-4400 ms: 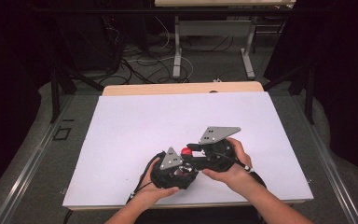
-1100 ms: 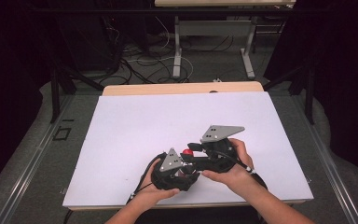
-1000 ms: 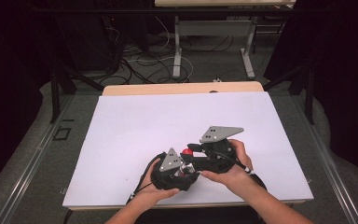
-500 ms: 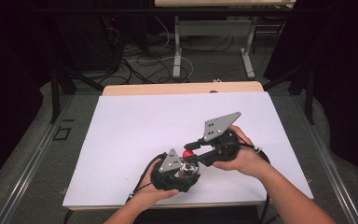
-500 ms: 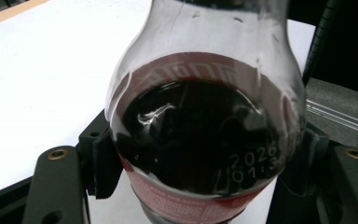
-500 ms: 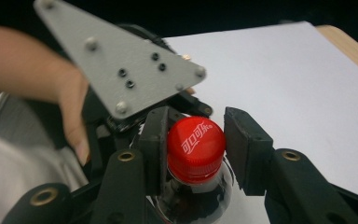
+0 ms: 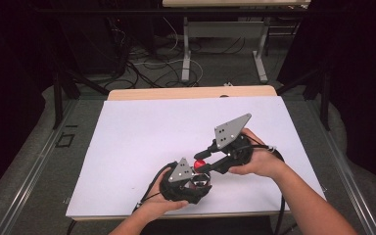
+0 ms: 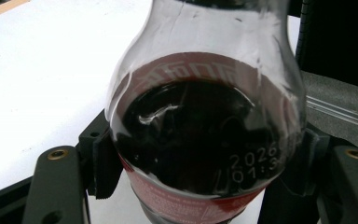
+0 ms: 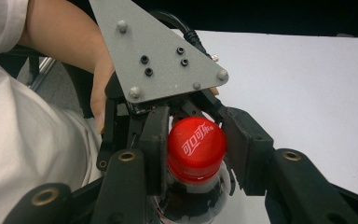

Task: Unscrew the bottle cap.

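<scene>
Left gripper view: left claw (image 8: 200,186) clamps dark-cola bottle (image 8: 205,121); right claw (image 9: 196,154) grips its red cap (image 9: 196,142).

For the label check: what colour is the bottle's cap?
Red with white lettering, cap, clearest in the right gripper view.

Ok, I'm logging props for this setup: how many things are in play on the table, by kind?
Cola bottle: 1
Red cap on the bottle: 1
Handheld claws: 2, the left claw on the bottle's body, the right claw around the cap
Total: 4
</scene>
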The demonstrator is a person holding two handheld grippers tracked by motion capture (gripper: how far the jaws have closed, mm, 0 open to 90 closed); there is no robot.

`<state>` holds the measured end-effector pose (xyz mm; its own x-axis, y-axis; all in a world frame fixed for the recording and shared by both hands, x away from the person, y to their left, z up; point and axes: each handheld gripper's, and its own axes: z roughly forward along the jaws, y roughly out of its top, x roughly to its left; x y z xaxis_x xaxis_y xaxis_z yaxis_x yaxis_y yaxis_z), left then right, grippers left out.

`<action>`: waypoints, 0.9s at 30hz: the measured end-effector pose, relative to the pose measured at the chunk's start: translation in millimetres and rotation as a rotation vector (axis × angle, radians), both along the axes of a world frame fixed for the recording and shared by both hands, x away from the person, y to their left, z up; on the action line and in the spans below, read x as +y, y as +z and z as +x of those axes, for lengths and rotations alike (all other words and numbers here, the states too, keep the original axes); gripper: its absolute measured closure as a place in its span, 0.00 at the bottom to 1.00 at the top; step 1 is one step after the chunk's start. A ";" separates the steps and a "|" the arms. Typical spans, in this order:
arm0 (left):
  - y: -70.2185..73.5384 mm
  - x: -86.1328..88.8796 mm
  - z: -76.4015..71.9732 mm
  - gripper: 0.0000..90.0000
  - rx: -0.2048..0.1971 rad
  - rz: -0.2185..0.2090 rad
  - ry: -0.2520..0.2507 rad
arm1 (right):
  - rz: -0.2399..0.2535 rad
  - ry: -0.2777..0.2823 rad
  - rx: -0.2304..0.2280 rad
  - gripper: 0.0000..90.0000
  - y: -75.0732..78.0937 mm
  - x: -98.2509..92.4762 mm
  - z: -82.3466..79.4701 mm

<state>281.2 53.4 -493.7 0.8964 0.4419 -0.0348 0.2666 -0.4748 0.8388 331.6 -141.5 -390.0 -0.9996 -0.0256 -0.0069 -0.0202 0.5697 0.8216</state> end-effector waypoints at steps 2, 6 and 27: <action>0.6 1.3 1.1 0.33 0.000 -0.010 0.009 | 0.004 -0.026 0.008 0.67 0.1 0.2 -1.1; 2.6 4.9 3.9 0.33 -0.010 -0.009 0.035 | 0.057 -0.218 0.011 0.53 5.4 0.3 -15.1; 2.2 5.2 4.4 0.33 -0.002 -0.007 0.081 | 0.079 -0.629 0.027 0.67 -8.8 20.8 -47.7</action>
